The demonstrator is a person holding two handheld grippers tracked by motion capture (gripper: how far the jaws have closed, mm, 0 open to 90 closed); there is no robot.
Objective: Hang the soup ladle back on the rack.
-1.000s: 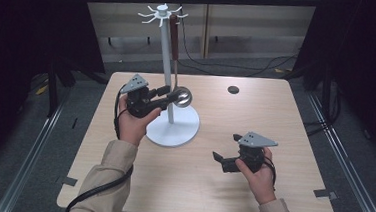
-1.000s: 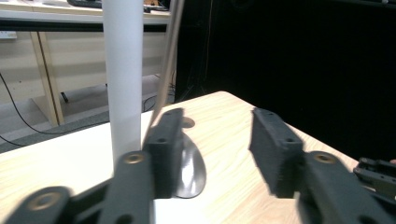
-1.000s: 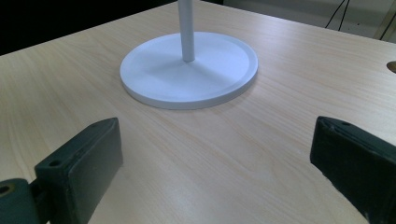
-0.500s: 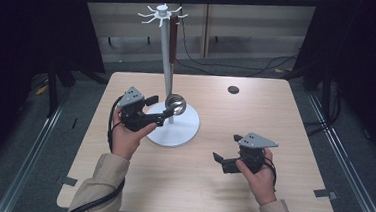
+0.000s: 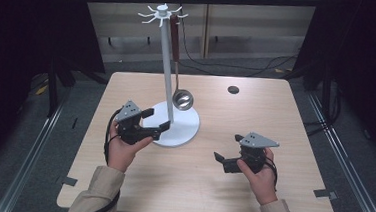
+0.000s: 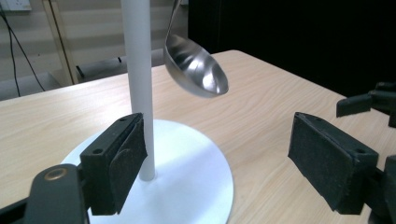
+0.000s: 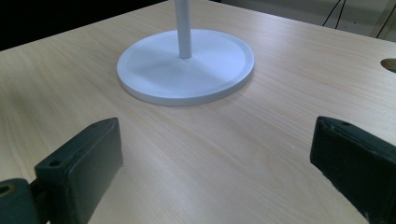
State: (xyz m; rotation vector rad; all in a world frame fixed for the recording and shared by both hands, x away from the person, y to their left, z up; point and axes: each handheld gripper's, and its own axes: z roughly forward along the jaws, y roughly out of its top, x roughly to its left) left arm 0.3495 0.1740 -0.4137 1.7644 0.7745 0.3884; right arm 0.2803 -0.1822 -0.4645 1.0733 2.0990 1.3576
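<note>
Both grippers' fingers spread wide, nothing between them. Left gripper (image 5: 153, 122) sits at the 9 o'clock side of the stand (image 5: 166, 74), over the rim of its round white base (image 5: 186, 131); jaws point toward 3 o'clock. In the left gripper view its fingers (image 6: 119, 161) flank the view, left pad just beside the white pole (image 6: 138, 84), base (image 6: 187, 182) below; whether pad touches pole, cannot tell. Left hand (image 5: 123, 146) wraps the gripper body, cable looping at the wrist.

Ladle (image 5: 178, 60) hangs from a hook at the stand's top, dark handle up, steel bowl (image 5: 182, 100) down, just at the pole's 3 o'clock side and above the base, not touching it. In the left gripper view the bowl (image 6: 196, 67) hangs tilted, at 1 o'clock from the pole, clear of both pads.

Right gripper (image 5: 228, 151) rests low over the table (image 5: 280, 192) at 4 o'clock from the stand, well apart from it, jaws pointing toward 9 o'clock. Right hand (image 5: 259, 173) holds it from behind; grey plate on top. In the right gripper view its fingers (image 7: 79, 168) frame bare wood, with the base (image 7: 187, 70) and pole foot at 12 o'clock, apart from the pads.

Small dark round hole (image 5: 233, 89) in the table at 2 o'clock from the stand. Beige sleeves at the bottom edge of the high view.
</note>
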